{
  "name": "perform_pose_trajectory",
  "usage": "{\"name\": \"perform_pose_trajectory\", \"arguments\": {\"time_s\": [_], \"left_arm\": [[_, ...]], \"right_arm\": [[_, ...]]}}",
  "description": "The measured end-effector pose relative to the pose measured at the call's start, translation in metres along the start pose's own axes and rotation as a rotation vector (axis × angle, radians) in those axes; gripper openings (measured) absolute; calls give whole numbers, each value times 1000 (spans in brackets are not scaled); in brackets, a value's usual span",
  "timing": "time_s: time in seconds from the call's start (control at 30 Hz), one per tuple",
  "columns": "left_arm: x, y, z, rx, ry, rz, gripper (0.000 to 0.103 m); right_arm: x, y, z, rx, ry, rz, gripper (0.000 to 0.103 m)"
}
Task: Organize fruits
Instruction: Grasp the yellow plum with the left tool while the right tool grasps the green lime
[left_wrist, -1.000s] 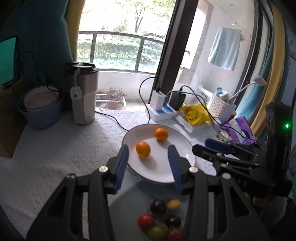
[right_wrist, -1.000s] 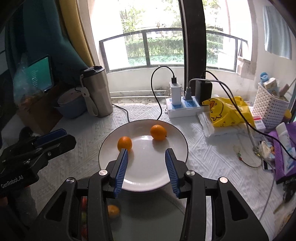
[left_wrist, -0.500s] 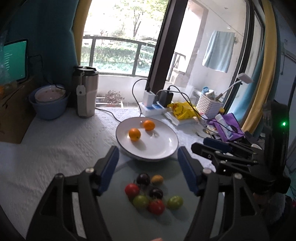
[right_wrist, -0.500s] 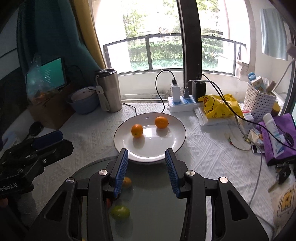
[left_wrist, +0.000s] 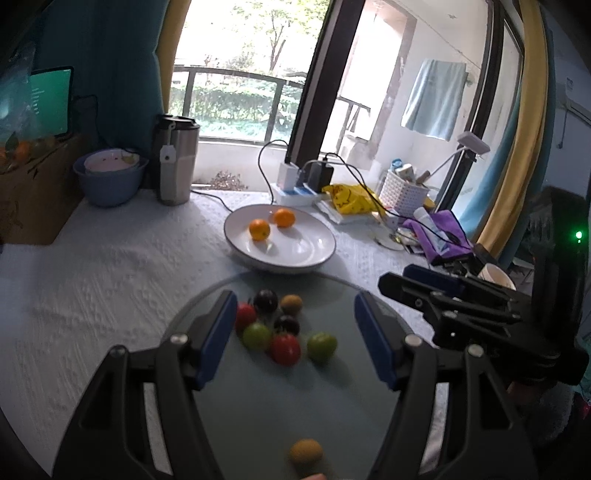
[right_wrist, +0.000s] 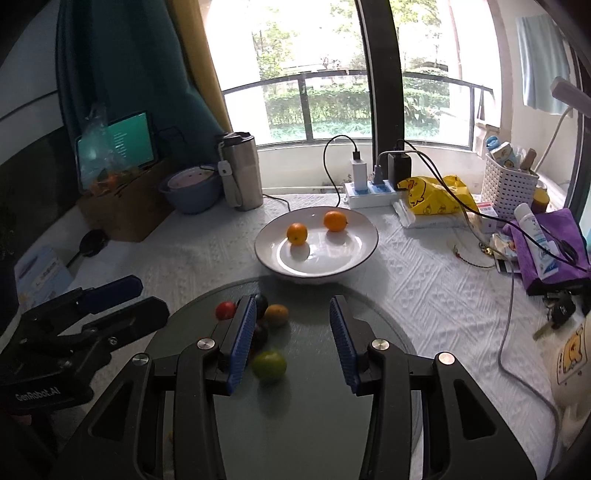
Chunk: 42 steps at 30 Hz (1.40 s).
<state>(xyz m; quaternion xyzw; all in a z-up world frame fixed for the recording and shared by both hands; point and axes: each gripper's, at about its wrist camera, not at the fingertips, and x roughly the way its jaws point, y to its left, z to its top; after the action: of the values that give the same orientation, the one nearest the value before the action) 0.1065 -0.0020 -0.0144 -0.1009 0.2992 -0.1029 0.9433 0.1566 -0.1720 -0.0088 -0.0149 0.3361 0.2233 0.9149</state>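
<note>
1. Fruits: we see small tomatoes (left_wrist: 284, 347) clustered on a round glass mat (left_wrist: 295, 398), between our left tongs (left_wrist: 295, 328), fingers apart and empty.
2. Our right tongs (right_wrist: 291, 336) hang likewise apart.
3. Beyond, two oranges (right_wrist: 297, 233) sit on the white plate (right_wrist: 354, 251) on the tabletop (right_wrist: 424, 288).

Both wrist views face window, share plate (left_wrist: 236, 242).

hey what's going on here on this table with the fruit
A person is sorting fruit with two handheld grippers. Both the left gripper and the right gripper are open and empty, hovering over a round glass board that holds a cluster of small red, green and dark tomatoes plus a few yellowish fruits. Two oranges already sit in the white plate just beyond. Nothing is being gripped right now.
</note>
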Motion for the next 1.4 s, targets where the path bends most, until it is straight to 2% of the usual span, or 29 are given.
{"name": "perform_pose_trajectory", "arguments": {"time_s": [0.2,0.6,0.93,1.23,1.27,1.4], "left_arm": [[-12,-10,-25,13,-8,14,67],[-16,-15,-76,-15,91,74,67],[-5,-26,-96,24,177,64,67],[6,-20,-104,23,219,78,66],[7,-19,-105,24,224,79,58],[14,-17,-105,32,243,74,41]], "right_arm": [[-17,5,-23,-4,-8,9,44],[-31,-1,-64,-6,26,36,44],[-25,-8,-87,30,61,42,44],[-11,-6,-87,23,91,49,44],[-9,-6,-86,22,94,49,44],[-1,-5,-87,21,106,51,44]]}}
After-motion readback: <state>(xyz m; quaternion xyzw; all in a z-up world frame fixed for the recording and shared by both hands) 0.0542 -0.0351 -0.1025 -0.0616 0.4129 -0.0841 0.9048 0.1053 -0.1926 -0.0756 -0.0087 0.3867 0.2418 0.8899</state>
